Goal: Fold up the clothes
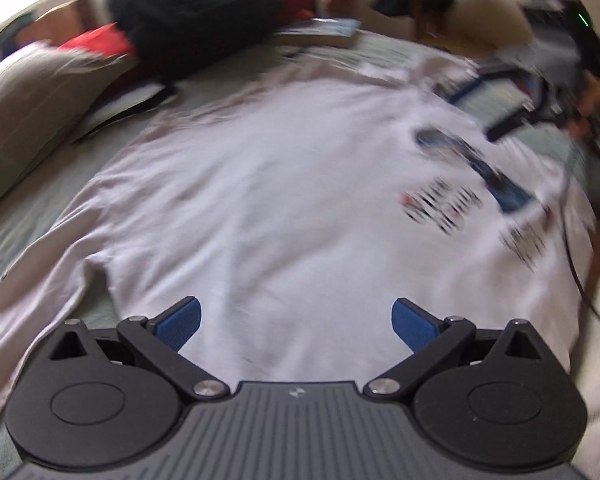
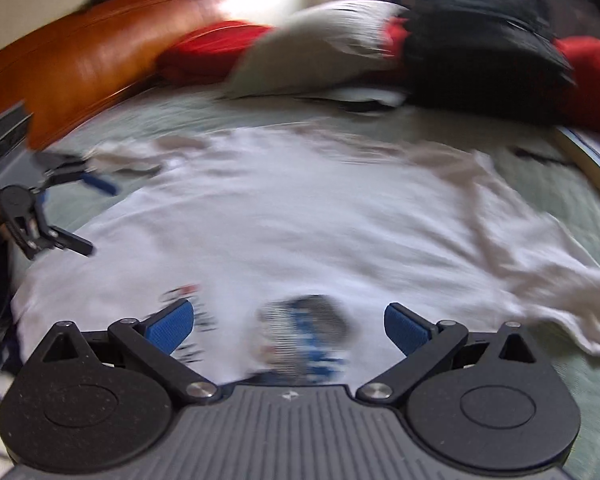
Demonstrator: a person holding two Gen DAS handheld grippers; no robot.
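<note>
Only right view shows headboard [image 2: 80, 68]; both tools spread over shirt [image 1: 260, 200].

Bed [image 2: 260, 114] w/ pale green cover and wooden headboard [image 2: 80, 60] is seen. White T-shirt [image 1: 260, 208] is spread flat across the middle, print side up. Grey pillow [image 2: 312, 44], red pillows [image 2: 212, 46] and black bag [image 2: 480, 52] are piled at the head end. Book [image 2: 592, 156] is laid near shirt's sleeve. Frames are blurred.
</note>
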